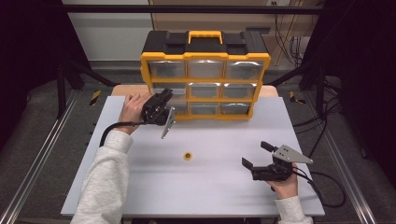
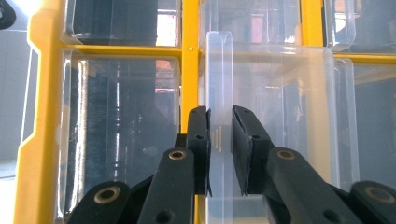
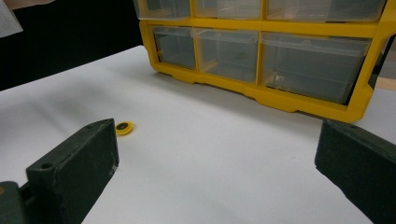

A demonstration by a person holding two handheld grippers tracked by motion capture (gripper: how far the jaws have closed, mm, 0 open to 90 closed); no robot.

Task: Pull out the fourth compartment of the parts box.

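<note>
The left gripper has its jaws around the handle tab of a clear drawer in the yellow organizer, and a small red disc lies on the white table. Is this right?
Not quite: the disc is yellow, not red, as the high view shows. The rest holds: the left gripper has its jaws around the handle tab of a clear drawer in the yellow organizer, and the disc lies on the white table.

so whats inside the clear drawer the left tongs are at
Nothing shows through the clear plastic drawer held by its tab in the left tongs; their black jaws cover its lower front.
</note>
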